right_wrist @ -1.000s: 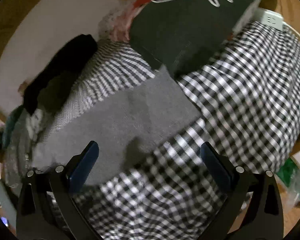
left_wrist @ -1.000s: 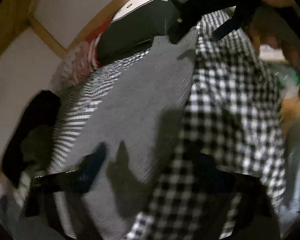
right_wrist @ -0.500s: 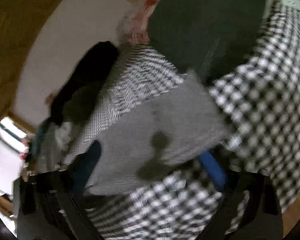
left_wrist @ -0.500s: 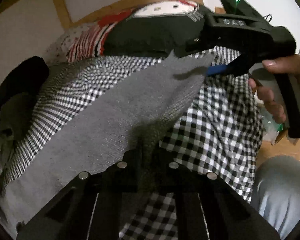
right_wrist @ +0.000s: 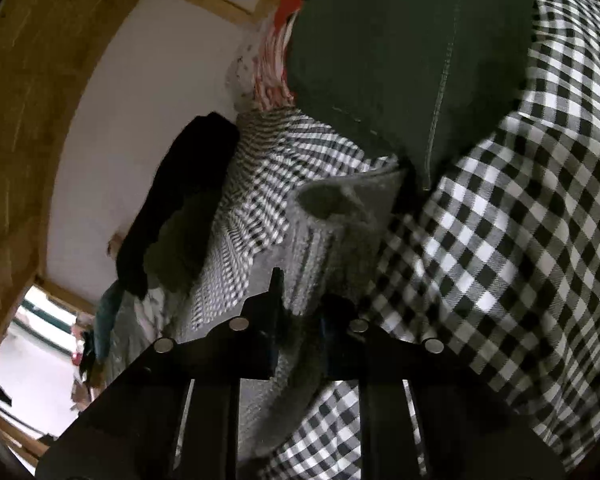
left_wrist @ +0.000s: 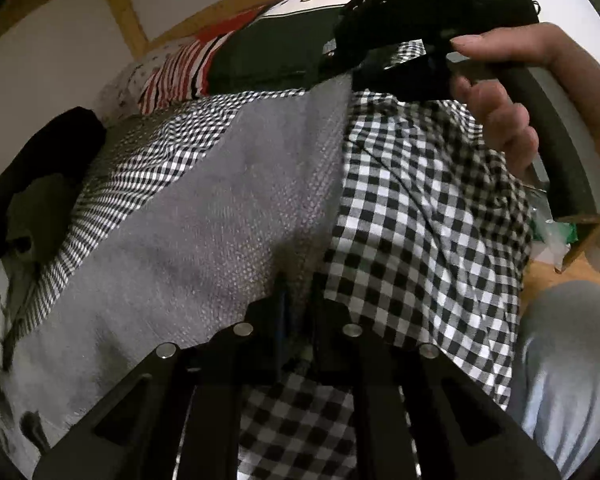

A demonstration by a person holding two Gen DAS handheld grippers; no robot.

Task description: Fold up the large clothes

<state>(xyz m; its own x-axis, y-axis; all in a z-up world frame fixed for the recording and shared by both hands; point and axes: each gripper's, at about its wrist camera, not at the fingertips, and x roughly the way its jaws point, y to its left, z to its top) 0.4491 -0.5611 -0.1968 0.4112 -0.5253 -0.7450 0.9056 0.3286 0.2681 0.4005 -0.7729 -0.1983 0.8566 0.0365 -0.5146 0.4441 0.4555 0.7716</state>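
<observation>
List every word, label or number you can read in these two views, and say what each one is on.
None can be read in either view.
The right tool shows no legible lettering on its black body.
The black cushion carries only a white cartoon face, no words.
The grey garment and checked sheet are unmarked.

left gripper (left_wrist: 296, 312): jaws pinched together on the grey cloth (left_wrist: 228, 216) edge, low in its own view | right gripper (right_wrist: 300, 312): jaws clamped on a bunched fold of grey cloth | right hand (left_wrist: 512, 92): fingers wrapped round the gripper handle, upper right of left view
</observation>
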